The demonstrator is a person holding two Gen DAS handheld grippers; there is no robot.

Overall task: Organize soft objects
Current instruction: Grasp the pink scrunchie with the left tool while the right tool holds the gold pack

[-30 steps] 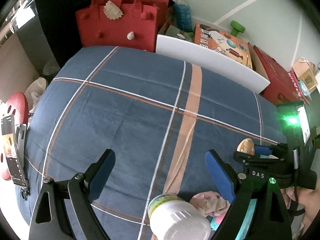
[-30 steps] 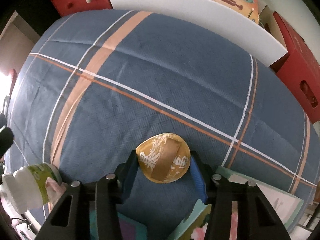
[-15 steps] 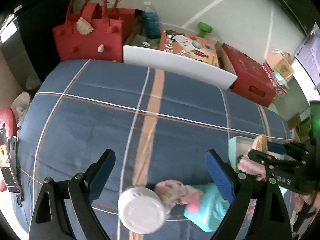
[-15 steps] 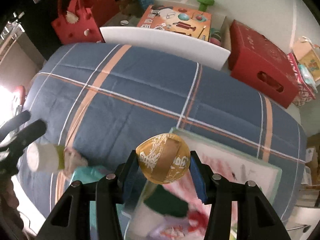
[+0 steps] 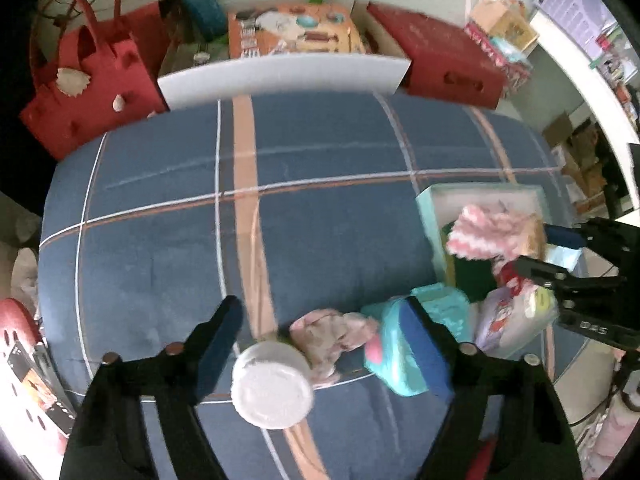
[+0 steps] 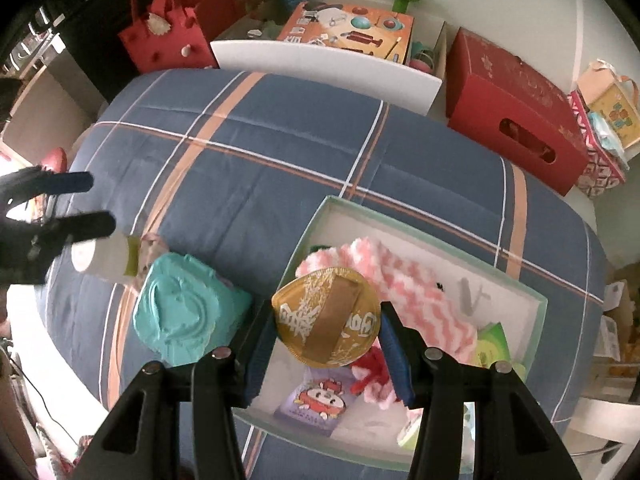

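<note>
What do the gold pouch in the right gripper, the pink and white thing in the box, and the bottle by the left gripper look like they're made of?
Gold pouch: likely foil or metallised film, since it is shiny with white print.
Pink and white thing: looks like fluffy knit or fleece, with a fuzzy zigzag-striped surface.
Bottle: probably matte white plastic, with a smooth, dull cap and body.

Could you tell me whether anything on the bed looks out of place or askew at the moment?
Yes: a white-capped bottle lies tipped on its side on the blue bedspread, against a pink crumpled cloth and a teal pouch, all outside the open box.
</note>
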